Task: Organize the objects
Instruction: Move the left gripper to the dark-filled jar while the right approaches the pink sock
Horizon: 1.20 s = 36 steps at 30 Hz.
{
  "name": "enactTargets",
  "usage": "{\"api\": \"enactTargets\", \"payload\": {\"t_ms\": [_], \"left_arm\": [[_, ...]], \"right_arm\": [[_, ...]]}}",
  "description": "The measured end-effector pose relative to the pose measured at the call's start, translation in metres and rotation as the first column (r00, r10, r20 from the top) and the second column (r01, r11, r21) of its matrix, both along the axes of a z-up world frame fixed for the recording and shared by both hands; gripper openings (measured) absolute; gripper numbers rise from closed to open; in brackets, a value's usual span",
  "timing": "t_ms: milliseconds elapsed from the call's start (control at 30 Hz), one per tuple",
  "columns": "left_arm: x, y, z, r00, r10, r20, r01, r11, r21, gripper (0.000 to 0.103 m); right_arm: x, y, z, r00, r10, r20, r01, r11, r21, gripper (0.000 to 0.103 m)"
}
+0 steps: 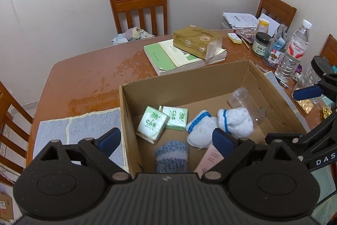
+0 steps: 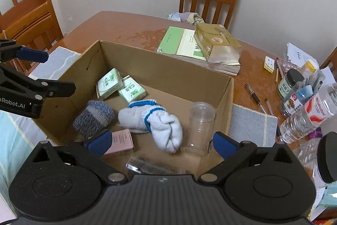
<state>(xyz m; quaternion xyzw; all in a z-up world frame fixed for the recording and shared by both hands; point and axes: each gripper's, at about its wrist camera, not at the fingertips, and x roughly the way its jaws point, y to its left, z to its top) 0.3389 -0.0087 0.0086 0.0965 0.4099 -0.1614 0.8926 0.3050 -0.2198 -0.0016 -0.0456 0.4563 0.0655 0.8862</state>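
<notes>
1. A cardboard box is sitting open on a brown wooden table; both grippers are hanging over its near edge, pointing down into it.
2. The left gripper is holding its blue pads wide apart; nothing is lying between them except the box floor far below; its left pad is sitting outside the box wall, over a pale blue place mat.
3. The right gripper is standing with its jaws spread fully; no object is being pinched; a clear plastic jar is lying on its side just beneath it.
4. Inside the box, two green tissue packs are resting side by side, touching, toward the far left corner.
5. A blue-grey rolled sock is lying near the left wall; a white sock bundle with blue bands is lying in the middle.
6. A pink carton is lying flat by the near wall; a clear plastic cup is lying along the right wall.
7. Behind the box, a gold packet is sitting on a stack of green books.
8. To the right of the box, a water bottle, jars and pens are crowding the table; wooden chairs are standing around it.
</notes>
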Motion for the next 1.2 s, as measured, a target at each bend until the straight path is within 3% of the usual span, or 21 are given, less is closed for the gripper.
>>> {"api": "enactTargets", "payload": {"t_ms": [400, 700, 867, 1200], "left_arm": [[-0.074, -0.002, -0.012, 0.999, 0.033, 0.027, -0.034, 0.999, 0.015, 0.094], [-0.117, -0.003, -0.031, 0.997, 0.073, 0.012, -0.073, 0.997, 0.006, 0.094], [-0.131, -0.006, -0.047, 0.996, 0.086, -0.037, -0.087, 0.996, -0.019, 0.094], [-0.146, -0.005, -0.064, 0.989, 0.133, -0.069, -0.135, 0.99, -0.029, 0.094]], "right_arm": [[-0.083, 0.0, -0.009, 0.997, 0.001, 0.081, 0.003, 0.999, -0.052, 0.103], [-0.117, -0.012, -0.044, 0.999, -0.042, 0.028, 0.043, 0.999, -0.021, 0.103], [-0.132, -0.015, -0.072, 0.998, -0.062, -0.006, 0.062, 0.998, -0.01, 0.103], [-0.137, -0.009, -0.107, 0.997, -0.034, -0.063, 0.034, 0.999, -0.009, 0.103]]}}
